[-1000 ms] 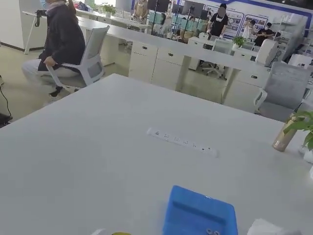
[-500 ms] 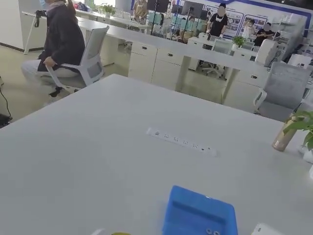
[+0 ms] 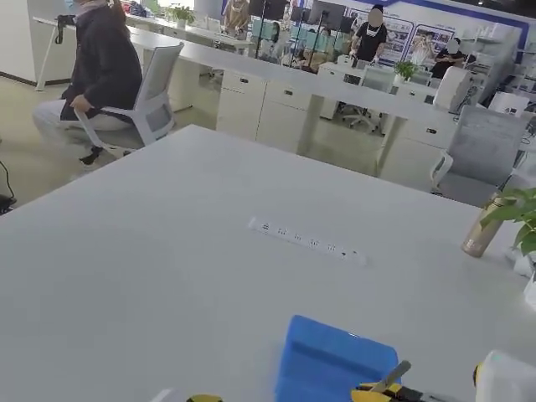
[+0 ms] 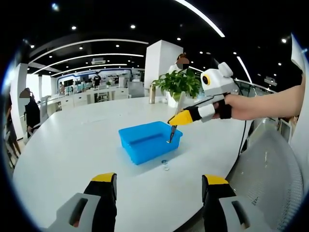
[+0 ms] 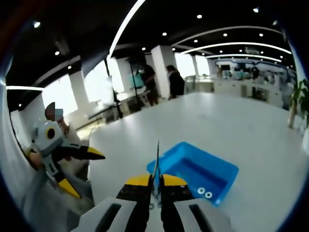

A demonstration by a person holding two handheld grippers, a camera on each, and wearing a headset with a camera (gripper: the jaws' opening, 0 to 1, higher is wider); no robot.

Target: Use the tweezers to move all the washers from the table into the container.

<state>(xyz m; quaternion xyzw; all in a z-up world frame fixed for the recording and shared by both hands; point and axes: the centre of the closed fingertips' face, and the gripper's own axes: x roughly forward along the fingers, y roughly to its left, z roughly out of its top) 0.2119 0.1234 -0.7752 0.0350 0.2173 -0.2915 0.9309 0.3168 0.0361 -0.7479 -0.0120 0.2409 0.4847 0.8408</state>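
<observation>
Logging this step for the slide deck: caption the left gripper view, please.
Right gripper holds tweezers at the blue container; washers lie on the table beside it.

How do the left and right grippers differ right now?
The left gripper has its jaws wide apart, holding nothing; the right gripper has its jaws shut on thin metal tweezers. The right gripper reaches over the blue plastic container, tweezer tips above it; the left gripper sits back from it. Both have black jaws with yellow tips.

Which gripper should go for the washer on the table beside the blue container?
Right, likely. The right gripper holds the tweezers, tips at the blue container, near the washer. The left gripper is open and empty.
</observation>
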